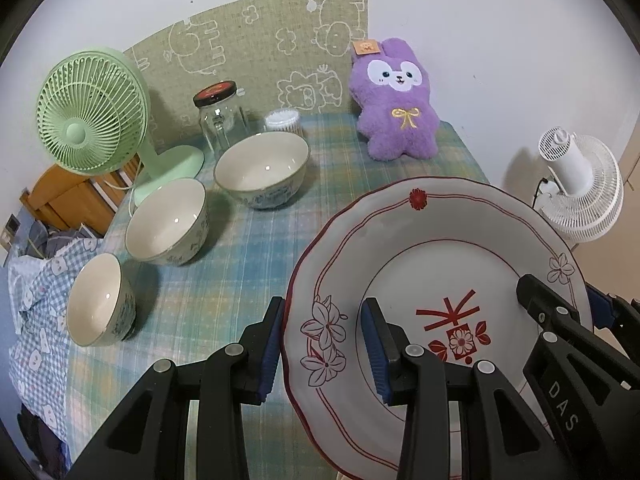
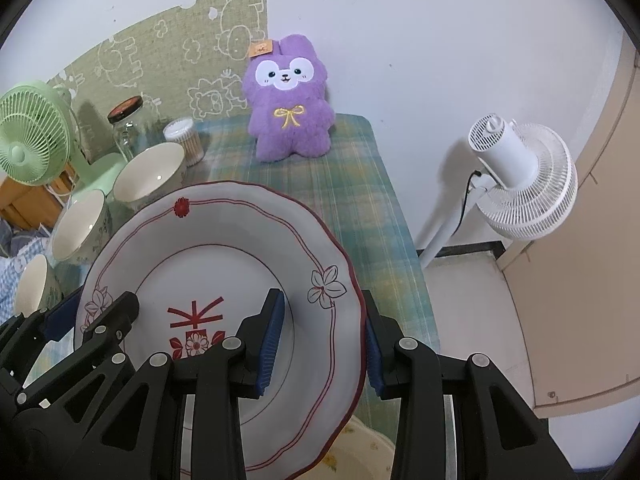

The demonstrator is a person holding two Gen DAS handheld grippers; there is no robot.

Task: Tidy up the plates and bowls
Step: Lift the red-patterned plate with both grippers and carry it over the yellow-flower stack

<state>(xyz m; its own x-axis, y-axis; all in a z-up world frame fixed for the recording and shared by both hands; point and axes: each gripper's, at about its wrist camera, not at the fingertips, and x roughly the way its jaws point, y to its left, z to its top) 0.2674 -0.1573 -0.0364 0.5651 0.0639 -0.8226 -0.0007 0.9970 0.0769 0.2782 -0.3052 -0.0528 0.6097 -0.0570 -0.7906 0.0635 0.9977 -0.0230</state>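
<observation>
Both grippers clamp the red-patterned plate [image 1: 432, 276] above the table's [image 1: 248, 248] right edge: left gripper [image 1: 324, 344] on its left rim, right gripper [image 2: 324, 340] opposite. Three bowls [image 1: 262, 168] stand empty along the left edge.

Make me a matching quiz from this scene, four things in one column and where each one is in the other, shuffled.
1. plate
2. purple plush rabbit
3. glass jar
4. white fan

A. beside the green fan
B. off the table, to its right
C. gripped at its rim by both grippers
D. against the wall at the back

Pairs: 1-C, 2-D, 3-A, 4-B
</observation>
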